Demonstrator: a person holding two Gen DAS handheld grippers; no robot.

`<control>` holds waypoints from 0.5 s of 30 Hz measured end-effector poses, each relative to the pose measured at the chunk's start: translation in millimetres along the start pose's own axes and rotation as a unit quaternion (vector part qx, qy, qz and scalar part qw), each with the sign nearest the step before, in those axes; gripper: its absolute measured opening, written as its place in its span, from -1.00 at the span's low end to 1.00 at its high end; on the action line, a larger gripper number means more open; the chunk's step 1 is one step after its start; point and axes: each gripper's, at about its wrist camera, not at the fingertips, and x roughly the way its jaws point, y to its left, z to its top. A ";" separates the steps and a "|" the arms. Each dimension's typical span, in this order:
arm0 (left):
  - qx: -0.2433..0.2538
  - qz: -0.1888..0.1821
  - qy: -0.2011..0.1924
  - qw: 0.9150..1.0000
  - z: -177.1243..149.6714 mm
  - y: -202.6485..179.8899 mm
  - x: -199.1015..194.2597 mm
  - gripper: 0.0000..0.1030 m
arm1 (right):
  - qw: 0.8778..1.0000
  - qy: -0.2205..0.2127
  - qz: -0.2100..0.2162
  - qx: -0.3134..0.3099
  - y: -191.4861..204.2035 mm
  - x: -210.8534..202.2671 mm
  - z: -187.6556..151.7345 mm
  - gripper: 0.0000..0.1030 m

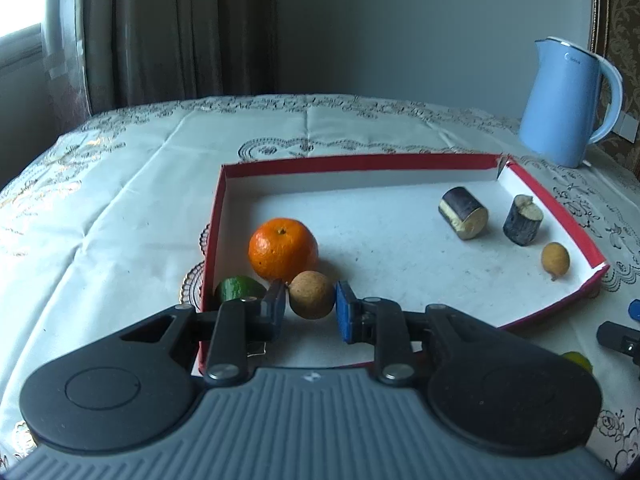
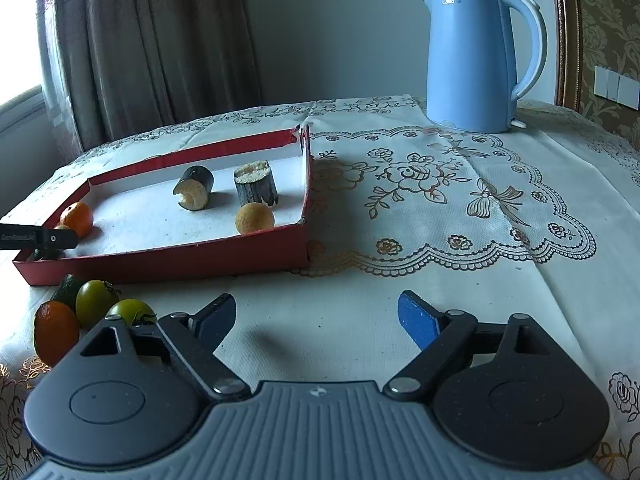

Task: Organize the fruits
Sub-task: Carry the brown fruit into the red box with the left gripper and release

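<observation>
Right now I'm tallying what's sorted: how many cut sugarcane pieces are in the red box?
2. One sugarcane piece lies on its side near the far right corner; the other stands upright just right of it. None seem hidden.

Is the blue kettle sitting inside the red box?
No, the blue kettle stands on the tablecloth behind the red box, outside its walls.
</observation>
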 end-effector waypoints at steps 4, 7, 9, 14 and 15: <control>0.004 0.002 -0.001 1.000 -1.3 -0.8 4.6 -0.53 | 1.000 0.001 -0.001 -0.002 0.7 0.3 -0.2 0.73; 0.012 0.004 -0.003 1.000 -1.9 -3.4 5.2 -0.53 | 1.000 0.001 -0.001 -0.003 0.9 0.7 0.2 0.73; 0.018 0.008 -0.005 1.000 -3.4 -5.4 4.7 -0.52 | 1.000 0.002 -0.001 -0.004 1.0 0.7 0.0 0.74; 0.012 -0.006 -0.011 1.000 -5.3 -4.0 -3.3 -0.19 | 1.000 0.002 -0.002 -0.005 1.5 1.0 0.0 0.75; 0.011 -0.012 -0.013 1.000 -6.5 -4.1 -7.5 -0.12 | 1.000 0.003 -0.002 -0.006 1.8 1.1 -0.1 0.76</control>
